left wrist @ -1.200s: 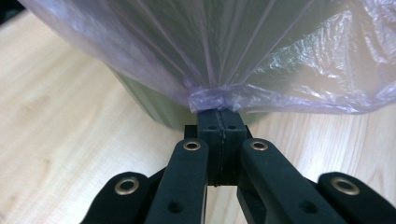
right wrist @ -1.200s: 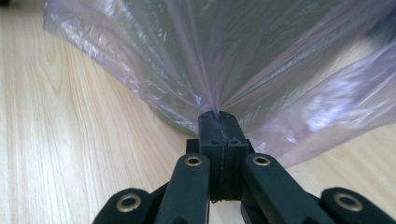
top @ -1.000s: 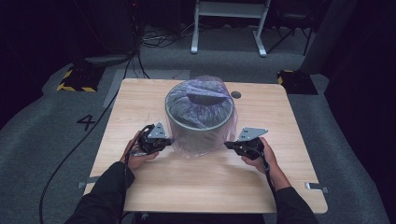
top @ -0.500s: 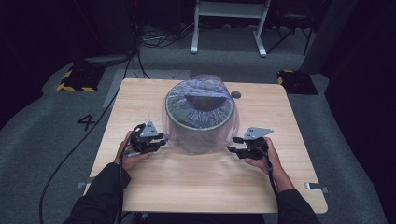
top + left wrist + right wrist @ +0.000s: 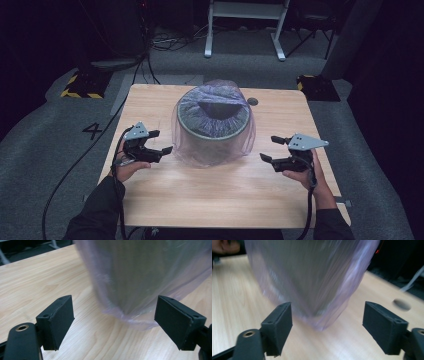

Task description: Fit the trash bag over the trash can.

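Bin: we see one round grey bin (image 5: 214, 131) standing upright near the middle of the desk (image 5: 200, 195), towards its far edge.
Bag: one thin, see-through purple bag (image 5: 186, 142) is draped over the bin, its top sagging into the mouth and its loose hem pooling on the wood around the base (image 5: 136, 320).
Left claw: our left claw (image 5: 156, 142) stands wide open and holds nothing, just beside the bag's left side; in the left gripper view the hem lies between the jaws, not pinched.
Right claw: our right claw (image 5: 273, 148) is also spread wide and empty, near the bin's right side but apart from it.
Handling: we judge the film light, limp, slippery and easy to tear, and the bin stiff and probably light enough to tip if the film is tugged sideways.
Where to hold: we would pinch the slack hem low on each side.
Count: one bin, one bag, two claws, one round hole (image 5: 252, 101) in the desk.
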Available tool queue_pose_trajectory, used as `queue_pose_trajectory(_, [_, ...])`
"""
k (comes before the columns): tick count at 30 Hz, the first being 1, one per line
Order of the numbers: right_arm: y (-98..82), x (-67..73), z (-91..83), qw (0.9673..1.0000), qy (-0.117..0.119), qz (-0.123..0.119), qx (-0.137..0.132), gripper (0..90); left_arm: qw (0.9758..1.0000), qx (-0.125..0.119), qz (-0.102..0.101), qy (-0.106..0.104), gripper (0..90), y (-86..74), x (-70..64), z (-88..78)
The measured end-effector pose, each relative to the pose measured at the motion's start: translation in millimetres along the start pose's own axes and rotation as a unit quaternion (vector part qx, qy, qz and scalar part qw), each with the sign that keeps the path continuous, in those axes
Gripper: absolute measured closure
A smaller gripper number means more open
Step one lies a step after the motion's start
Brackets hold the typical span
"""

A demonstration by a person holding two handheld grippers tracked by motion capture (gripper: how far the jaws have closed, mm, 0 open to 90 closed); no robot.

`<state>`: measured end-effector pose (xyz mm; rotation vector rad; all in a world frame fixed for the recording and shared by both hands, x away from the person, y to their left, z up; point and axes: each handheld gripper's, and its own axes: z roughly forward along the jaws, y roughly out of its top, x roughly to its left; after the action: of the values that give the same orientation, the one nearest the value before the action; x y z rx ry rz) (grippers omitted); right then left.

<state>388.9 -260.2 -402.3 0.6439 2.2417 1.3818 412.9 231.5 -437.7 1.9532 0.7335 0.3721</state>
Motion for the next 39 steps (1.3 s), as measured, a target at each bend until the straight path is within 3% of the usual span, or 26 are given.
queue_pose_trajectory(4, [28.6,-8.3,-2.6,0.9992,-0.037,-0.010,-0.013,29.2,0.9999,0.013,0.003,0.002,19.1,4.1,-1.7,11.8])
queue_pose_trajectory(8, [59.1,-18.9,7.2,0.9985,-0.044,-0.014,-0.031,30.4,0.9999,0.005,-0.012,0.000,24.3,9.8,3.4,23.3])
queue_pose_trajectory(11, [81.6,-22.6,18.8,0.9985,-0.033,-0.022,-0.037,30.3,0.9999,0.007,-0.010,0.007,26.8,13.7,5.6,29.4])
queue_pose_trajectory(15, [106.7,-24.0,40.2,0.9990,-0.008,-0.037,-0.024,26.9,0.9995,-0.004,-0.028,0.018,30.4,21.2,12.2,36.1])
queue_pose_trajectory(19, [125.2,-26.5,65.4,0.9982,-0.014,-0.059,0.005,28.9,0.9990,-0.005,-0.037,0.024,30.9,26.5,18.6,45.5])
queue_pose_trajectory(22, [133.2,-30.6,80.5,0.9981,-0.007,-0.060,0.011,35.9,0.9990,-0.005,-0.031,0.032,37.0,27.7,22.3,51.6])
queue_pose_trajectory(26, [137.1,-35.0,96.8,0.9969,-0.014,-0.069,0.036,52.5,0.9994,0.005,-0.020,0.029,53.2,25.8,24.0,57.4])
queue_pose_trajectory(30, [135.7,-36.0,108.6,0.9925,-0.036,-0.094,0.070,72.0,0.9999,0.011,-0.006,0.010,71.9,24.3,24.5,61.4])
queue_pose_trajectory(33, [134.7,-38.3,111.2,0.9924,-0.041,-0.094,0.067,84.2,0.9997,0.018,0.005,0.012,83.5,25.4,21.9,64.7])
queue_pose_trajectory(35, [135.1,-41.0,110.9,0.9933,-0.050,-0.087,0.058,87.4,0.9998,0.016,0.009,0.012,89.5,26.1,20.4,66.2])
queue_pose_trajectory(39, [138.6,-47.9,109.0,0.9952,-0.064,-0.066,0.034,89.1,0.9997,0.015,0.006,0.018,89.9,29.9,20.8,67.4])
